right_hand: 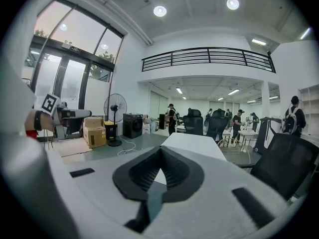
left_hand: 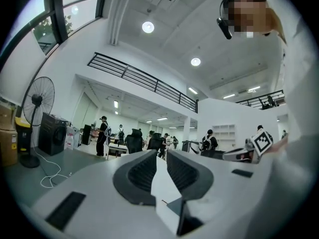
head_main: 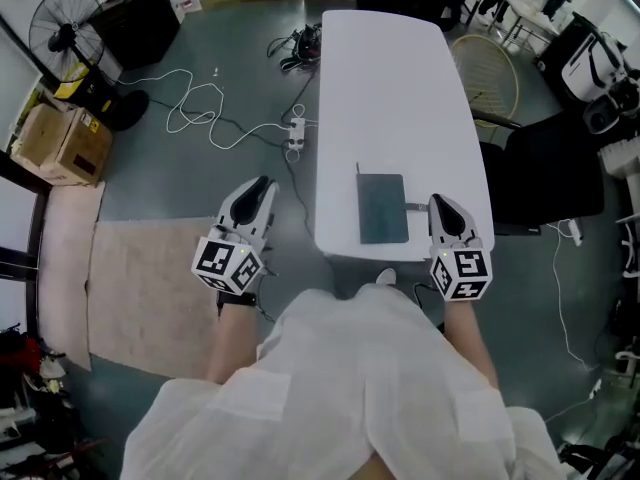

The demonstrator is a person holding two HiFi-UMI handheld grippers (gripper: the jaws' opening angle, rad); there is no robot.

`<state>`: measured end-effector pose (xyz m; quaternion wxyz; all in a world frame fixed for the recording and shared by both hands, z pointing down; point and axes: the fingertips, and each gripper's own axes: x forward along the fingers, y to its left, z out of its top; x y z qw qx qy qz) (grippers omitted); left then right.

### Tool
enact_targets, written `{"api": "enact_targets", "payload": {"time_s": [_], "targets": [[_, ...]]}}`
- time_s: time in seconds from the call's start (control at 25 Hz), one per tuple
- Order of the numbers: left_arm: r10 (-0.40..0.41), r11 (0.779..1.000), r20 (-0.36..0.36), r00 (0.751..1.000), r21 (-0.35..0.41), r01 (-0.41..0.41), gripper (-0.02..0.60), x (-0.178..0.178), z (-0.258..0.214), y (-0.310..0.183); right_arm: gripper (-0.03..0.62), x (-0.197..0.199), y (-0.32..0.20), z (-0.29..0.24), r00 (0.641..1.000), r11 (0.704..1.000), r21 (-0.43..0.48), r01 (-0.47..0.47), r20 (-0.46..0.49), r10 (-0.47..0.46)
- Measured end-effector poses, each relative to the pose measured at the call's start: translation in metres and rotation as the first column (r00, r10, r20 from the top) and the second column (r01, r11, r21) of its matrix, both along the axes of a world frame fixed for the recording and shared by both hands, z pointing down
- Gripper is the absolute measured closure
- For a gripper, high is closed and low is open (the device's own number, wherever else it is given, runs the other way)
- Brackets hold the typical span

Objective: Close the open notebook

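A dark teal notebook (head_main: 383,208) lies flat with its cover down near the front edge of the long white table (head_main: 395,78). My left gripper (head_main: 264,185) hangs off the table's left side, over the floor. In the left gripper view the left gripper (left_hand: 160,156) has a narrow gap between its jaws and nothing in it; a corner of the notebook (left_hand: 175,206) shows low beyond them. My right gripper (head_main: 441,204) rests just right of the notebook at the table's right edge. In the right gripper view the right gripper (right_hand: 160,149) has its tips together and empty, with the teal notebook (right_hand: 151,200) below.
A black office chair (head_main: 545,173) stands right of the table. On the floor to the left lie a power strip (head_main: 295,135) with white cables, a beige mat (head_main: 150,288), a cardboard box (head_main: 62,143) and a standing fan (head_main: 68,30). People stand far off.
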<state>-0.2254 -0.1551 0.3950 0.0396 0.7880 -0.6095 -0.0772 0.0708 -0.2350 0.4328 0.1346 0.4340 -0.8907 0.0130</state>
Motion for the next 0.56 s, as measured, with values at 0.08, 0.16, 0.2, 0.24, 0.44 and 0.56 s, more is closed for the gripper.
{"api": "enact_targets", "payload": {"time_s": [0.08,0.16,0.2,0.24,0.44,0.56], "targets": [[-0.004,1.000,-0.005,1.000,0.003,0.004,0.520,-0.005,0.000,0.004,0.592,-0.003,0.001,-0.001,1.000,1.000,0.000,0.005,-0.009,-0.005],[-0.005,1.000,-0.011,1.000,0.005,0.005,0.520,-0.009,0.000,0.008,0.592,-0.006,0.001,-0.001,1.000,1.000,-0.001,0.004,-0.022,-0.004],[-0.004,1.000,-0.015,1.000,0.005,0.004,0.520,-0.010,0.001,0.009,0.592,-0.007,0.002,-0.001,1.000,1.000,-0.002,0.004,-0.028,-0.004],[-0.004,1.000,-0.018,1.000,0.004,0.004,0.520,-0.011,0.001,0.011,0.592,-0.008,0.002,-0.001,0.999,1.000,-0.004,0.004,-0.033,-0.004],[0.003,1.000,-0.013,1.000,-0.003,-0.003,0.520,-0.010,0.003,0.012,0.592,-0.013,0.001,0.000,0.999,1.000,-0.010,0.006,-0.047,-0.006],[0.018,1.000,-0.015,1.000,-0.002,-0.018,0.520,-0.009,0.003,0.011,0.592,-0.016,-0.001,0.001,0.998,1.000,-0.013,0.000,-0.059,-0.001]]}}
